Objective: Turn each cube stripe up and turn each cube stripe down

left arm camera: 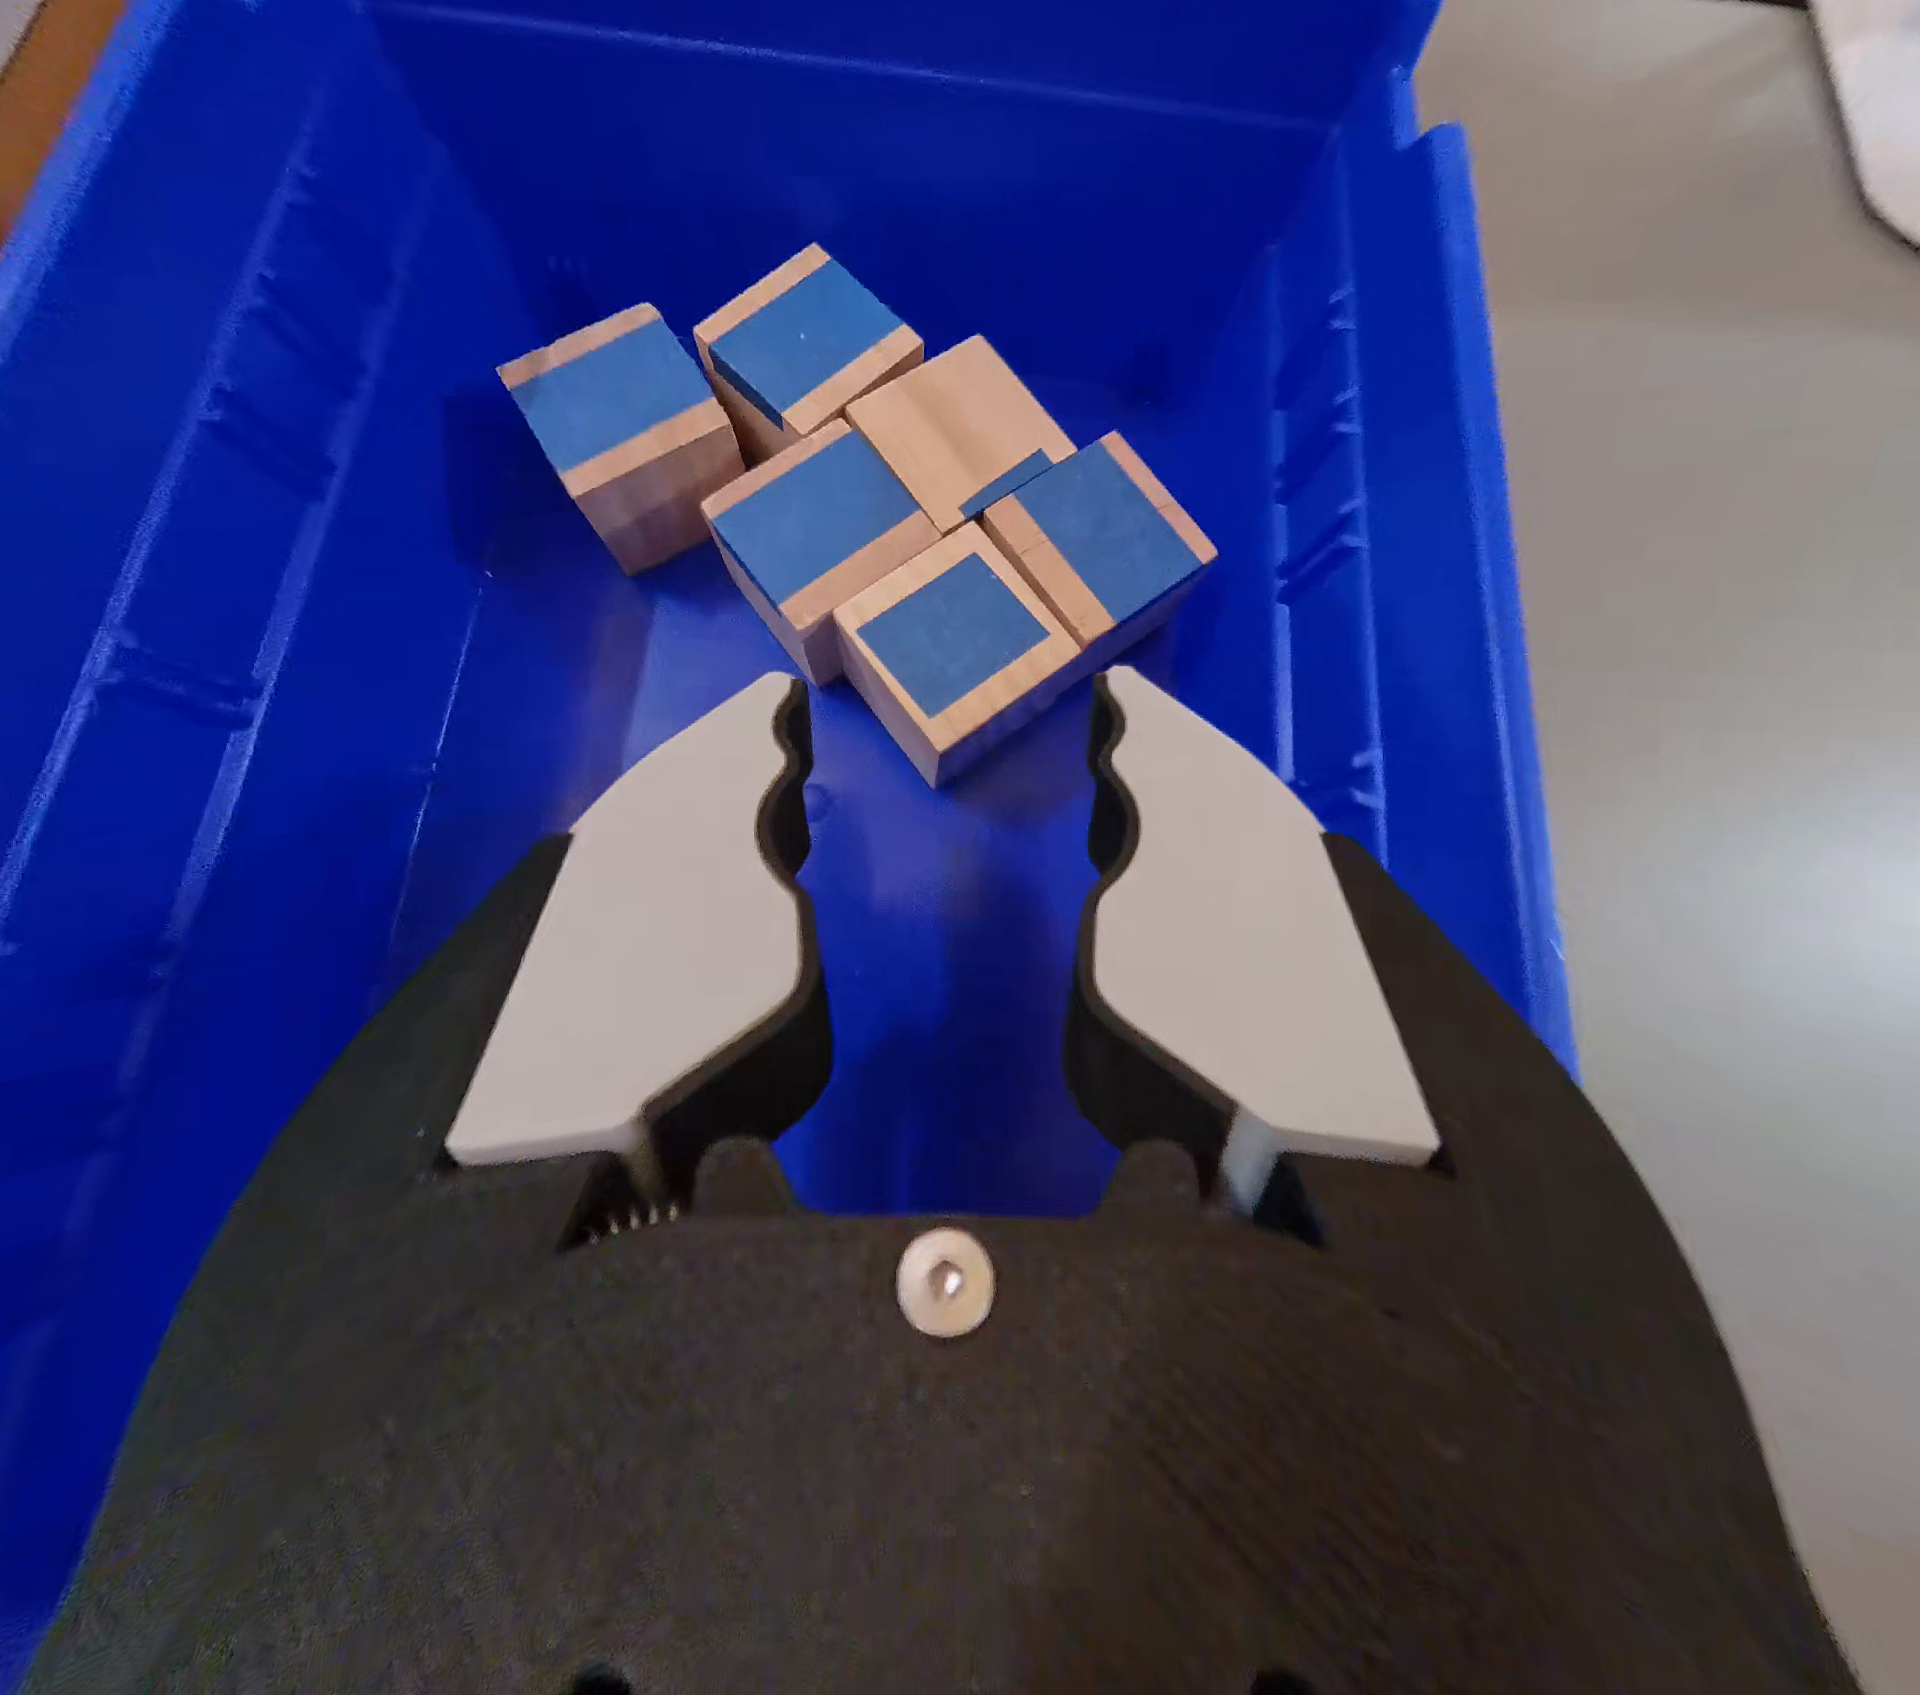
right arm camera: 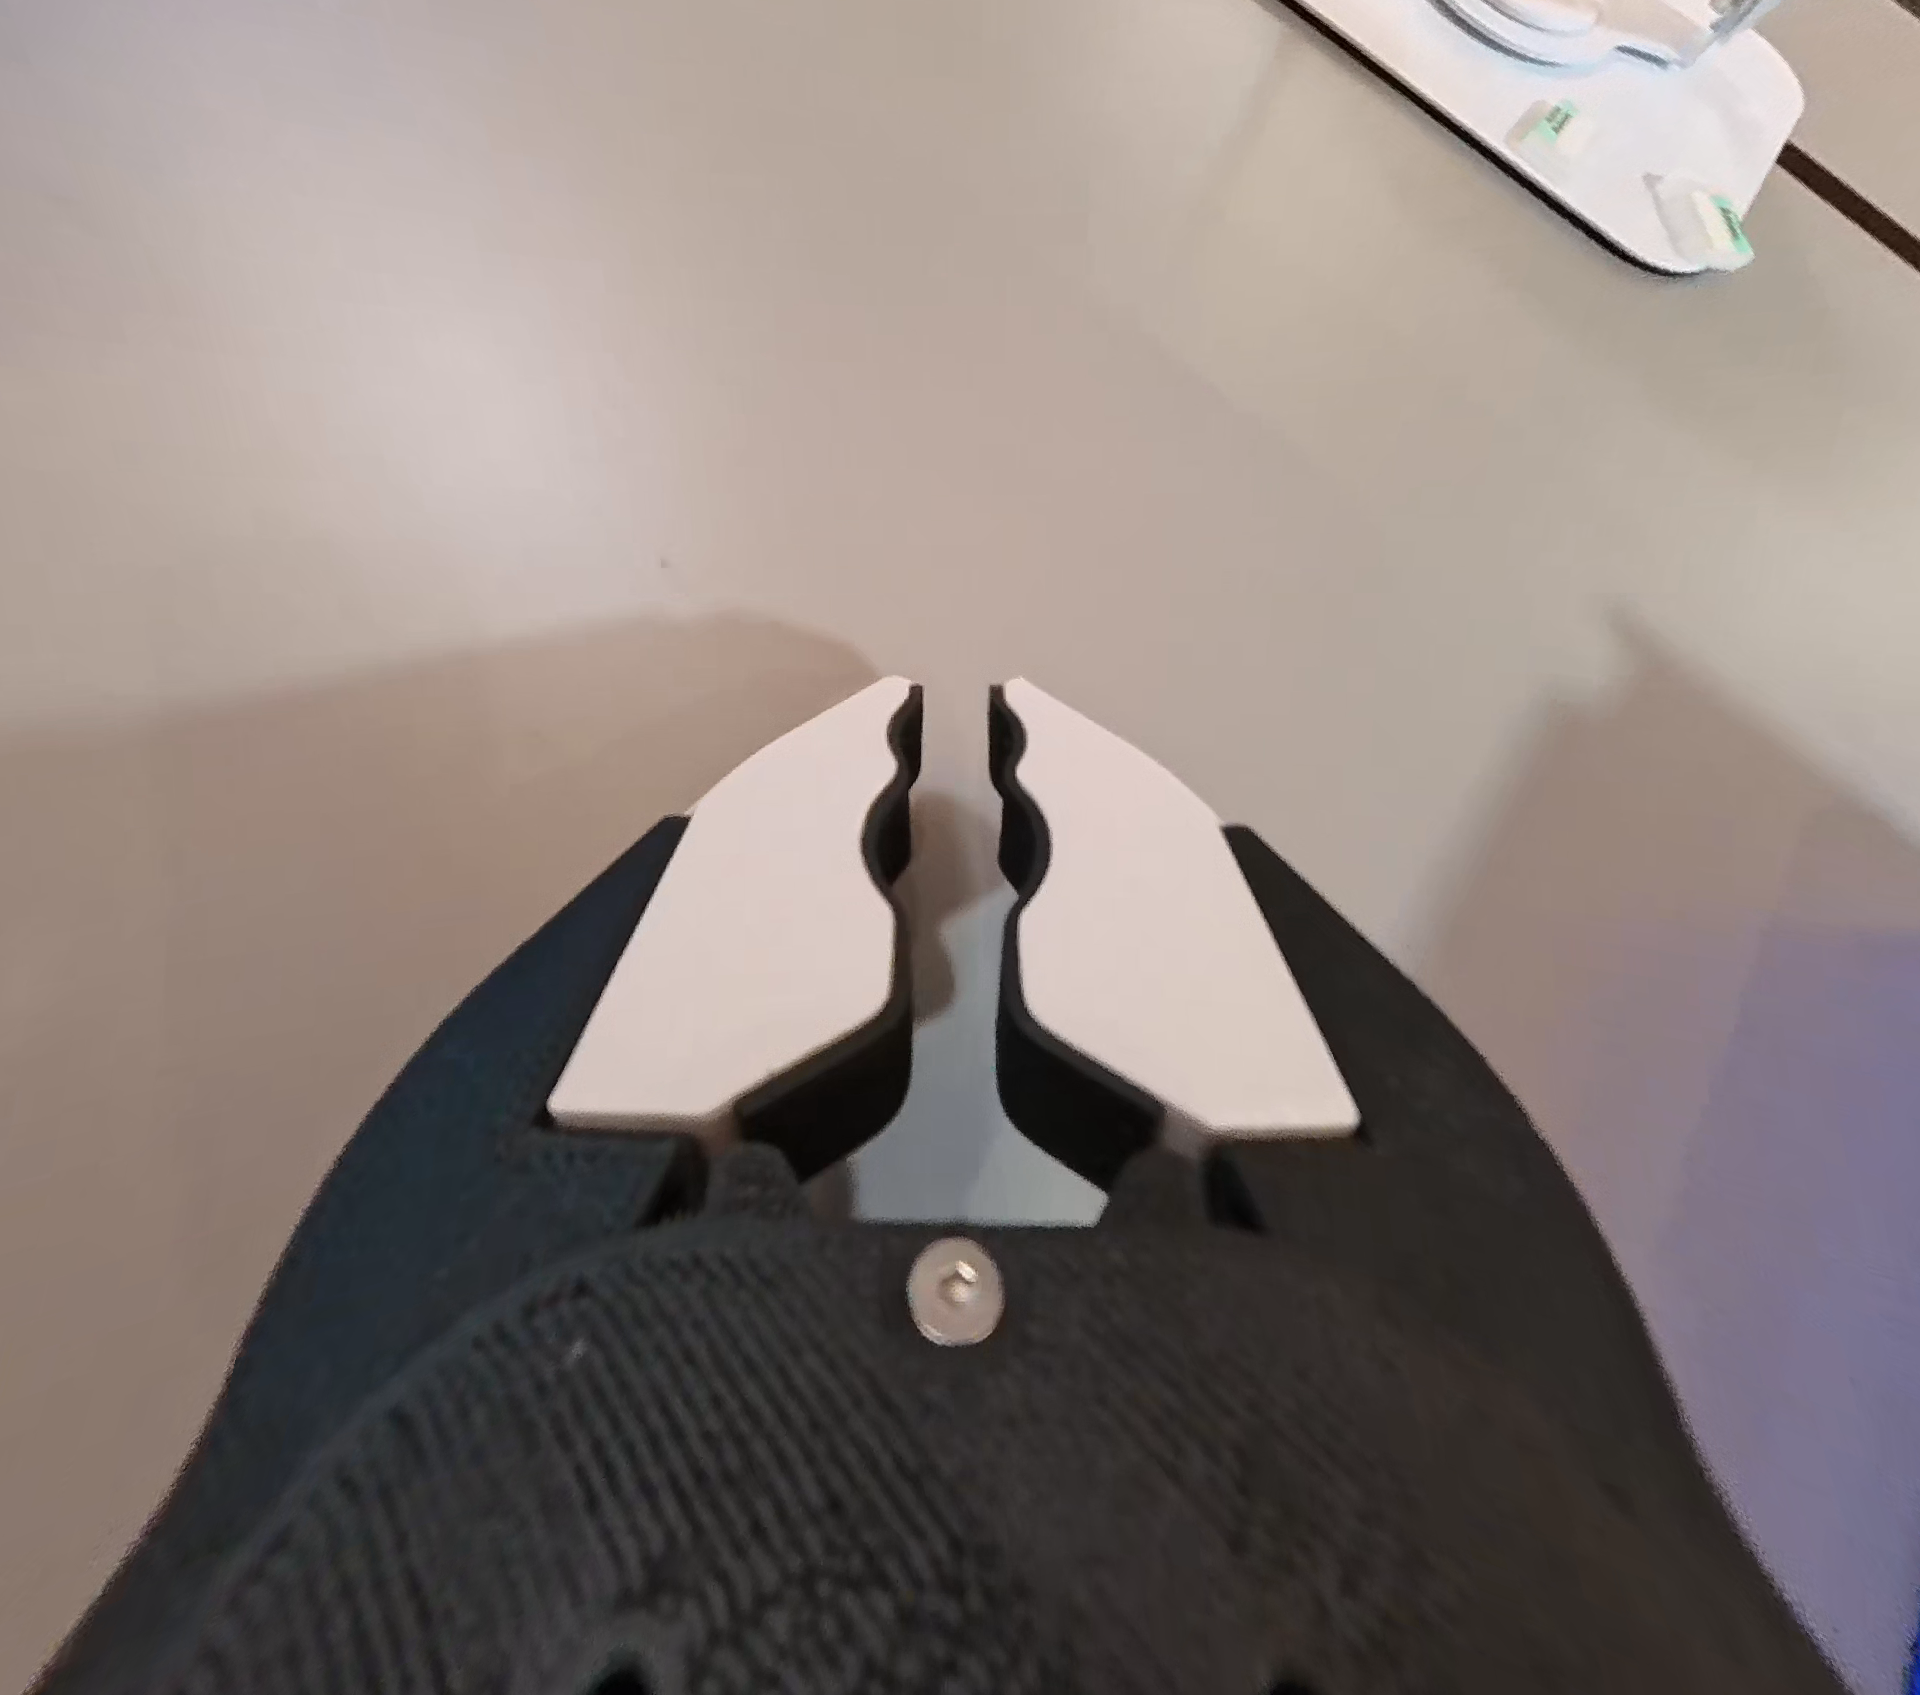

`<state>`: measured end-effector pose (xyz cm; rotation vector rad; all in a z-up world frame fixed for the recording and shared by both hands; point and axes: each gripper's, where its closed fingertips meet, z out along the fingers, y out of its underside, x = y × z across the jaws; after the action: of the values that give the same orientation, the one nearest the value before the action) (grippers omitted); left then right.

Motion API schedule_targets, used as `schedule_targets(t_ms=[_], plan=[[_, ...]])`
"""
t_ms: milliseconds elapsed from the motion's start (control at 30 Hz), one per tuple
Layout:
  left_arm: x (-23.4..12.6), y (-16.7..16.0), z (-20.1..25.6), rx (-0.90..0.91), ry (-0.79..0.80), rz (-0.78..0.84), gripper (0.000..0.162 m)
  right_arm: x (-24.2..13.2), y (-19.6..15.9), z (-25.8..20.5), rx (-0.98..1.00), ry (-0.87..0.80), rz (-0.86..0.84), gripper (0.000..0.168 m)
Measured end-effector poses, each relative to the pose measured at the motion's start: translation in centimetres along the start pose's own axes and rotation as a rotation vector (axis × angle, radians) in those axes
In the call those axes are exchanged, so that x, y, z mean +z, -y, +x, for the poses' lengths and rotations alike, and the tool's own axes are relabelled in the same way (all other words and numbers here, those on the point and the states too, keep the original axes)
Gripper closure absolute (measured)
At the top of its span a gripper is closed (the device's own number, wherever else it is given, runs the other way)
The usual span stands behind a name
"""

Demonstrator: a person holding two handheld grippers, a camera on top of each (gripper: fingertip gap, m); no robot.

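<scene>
Inside blue bin (left arm camera: 312,502), seemingly six cubes (left arm camera: 951,648); left fingers (left arm camera: 665,866) spread empty, right fingers (right arm camera: 769,897) nearly closed, empty.

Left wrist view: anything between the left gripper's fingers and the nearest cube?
Nothing. In the left wrist view, only bare blue bin floor separates the open left gripper from the nearest cube, just beyond its tips.
</scene>
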<state>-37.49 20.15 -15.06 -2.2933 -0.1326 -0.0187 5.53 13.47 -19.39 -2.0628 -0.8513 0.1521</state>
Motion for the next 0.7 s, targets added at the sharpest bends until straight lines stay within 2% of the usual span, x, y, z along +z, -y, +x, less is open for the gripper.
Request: schedule_targets(t_ms=[167,333,567,700], plan=[[2.2,-1.0,-0.2,0.074,0.066,-0.102,0.105,-0.8,-0.9,1.1,0.029,-0.035,-0.010,0.156],[4.1,-1.5,0.3,0.034,0.045,-0.144,0.105,-1.3,-1.5,1.6,0.047,-0.051,-0.014,0.156],[3.7,-1.4,-0.3,0.017,0.032,-0.131,0.108,-1.4,-1.7,1.7,0.050,-0.051,-0.020,0.156],[1.7,0.5,-0.7,-0.064,-0.044,-0.039,0.110,-1.4,-1.7,1.6,0.041,-0.050,-0.023,0.156]])
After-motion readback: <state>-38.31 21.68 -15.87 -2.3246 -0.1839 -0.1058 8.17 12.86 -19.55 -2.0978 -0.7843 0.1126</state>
